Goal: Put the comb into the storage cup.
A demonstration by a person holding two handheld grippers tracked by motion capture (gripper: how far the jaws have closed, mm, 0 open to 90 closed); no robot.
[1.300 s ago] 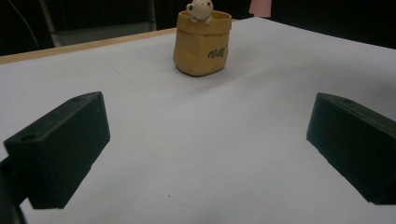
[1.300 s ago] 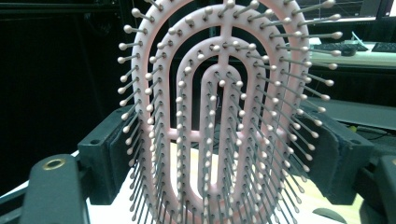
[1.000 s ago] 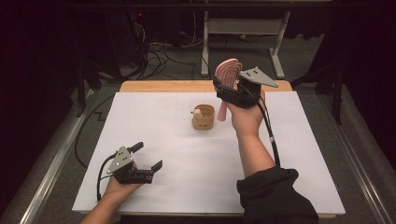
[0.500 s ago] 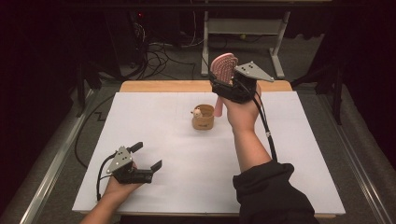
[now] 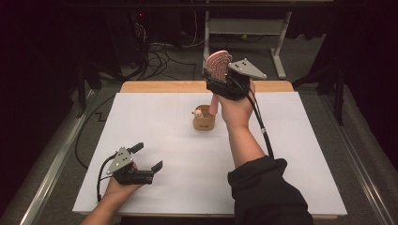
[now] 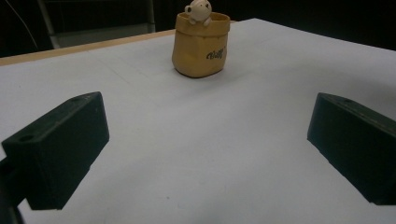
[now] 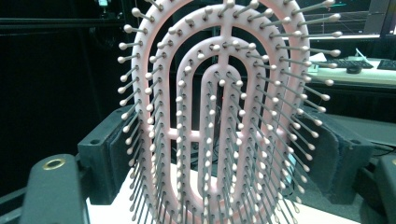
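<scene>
My right gripper (image 5: 224,80) is raised over the far middle of the white table and shut on a pink hairbrush (image 5: 218,65). The brush stands upright with its handle (image 5: 214,106) pointing down toward a small tan pouch-shaped holder (image 5: 204,120), which has a little white figure (image 5: 199,112) at its rim. In the right gripper view the brush head (image 7: 224,116) faces the camera, bristles out, between the two jaws. My left gripper (image 5: 148,158) rests open near the front left of the table. In its own view the holder (image 6: 201,44) stands ahead of its empty jaws.
A white sheet (image 5: 164,140) covers the table, whose wooden far edge (image 5: 164,86) shows beyond it. A metal rail (image 5: 56,164) runs along the left side. Cables (image 5: 159,56) and a table frame (image 5: 281,47) sit on the floor behind.
My right gripper has carried the brush a little to the left and nearer, turning it more upright over the holder. The left gripper has stayed still.
</scene>
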